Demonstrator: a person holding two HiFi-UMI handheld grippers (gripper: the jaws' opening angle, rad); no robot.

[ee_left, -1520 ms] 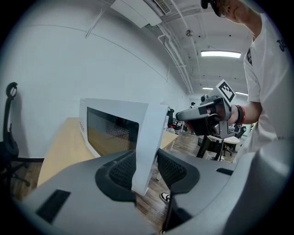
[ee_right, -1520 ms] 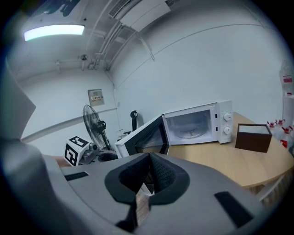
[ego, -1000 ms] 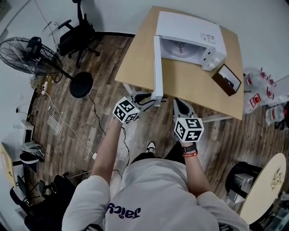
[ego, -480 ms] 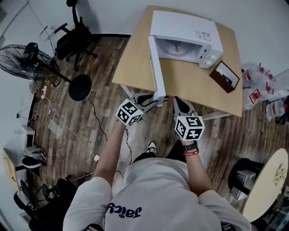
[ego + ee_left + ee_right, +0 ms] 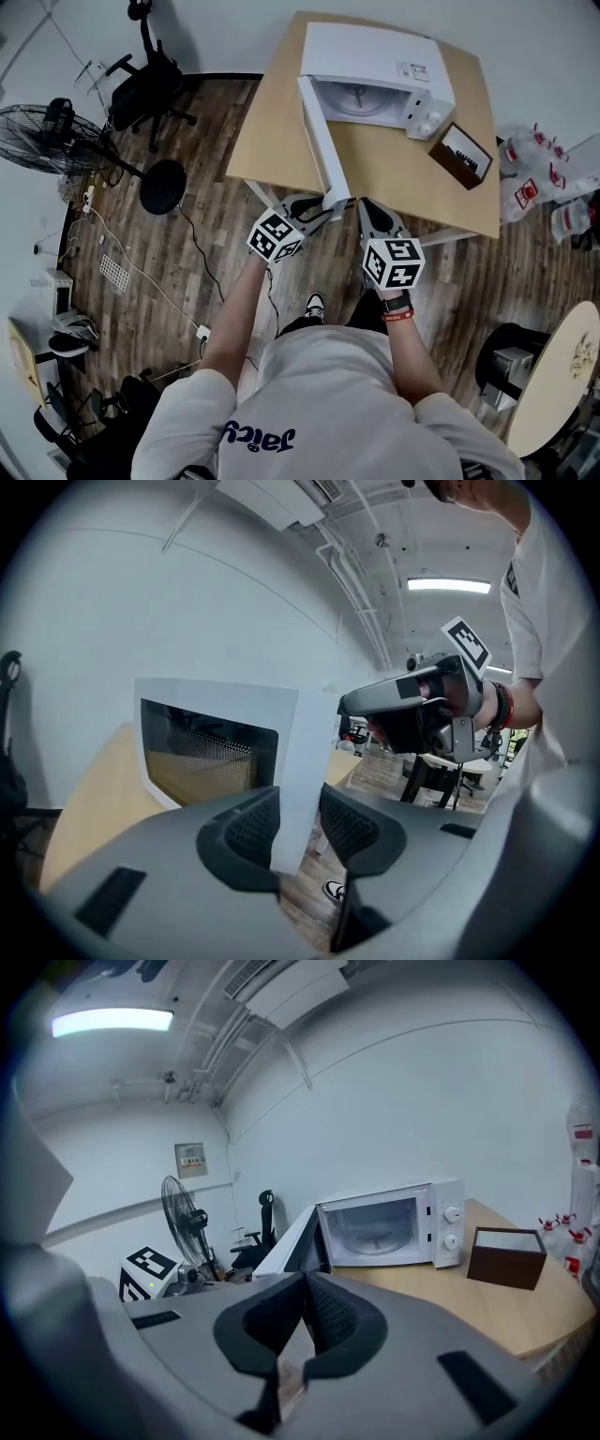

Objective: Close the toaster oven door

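Note:
A white toaster oven (image 5: 375,56) stands at the back of a wooden table (image 5: 412,183). Its door (image 5: 321,131) is hinged on the left and swung out towards me. My left gripper (image 5: 323,204) is shut on the door's free edge; in the left gripper view the white door (image 5: 225,752) passes between the pads (image 5: 248,827), which press on it. Just right of it my right gripper (image 5: 368,208) is shut with nothing in it. In the right gripper view the oven (image 5: 394,1222) shows its bare cavity, with the door (image 5: 291,1241) ajar to the left.
A brown box (image 5: 461,155) sits on the table right of the oven. A standing fan (image 5: 56,141) and an office chair (image 5: 145,80) are on the wood floor at the left. Plastic bags (image 5: 553,178) lie at the right, and a round table (image 5: 558,384) is at the lower right.
My left gripper has moved right with the door's edge in it, and the door has swung a little towards the oven. The right gripper stays beside it, shut.

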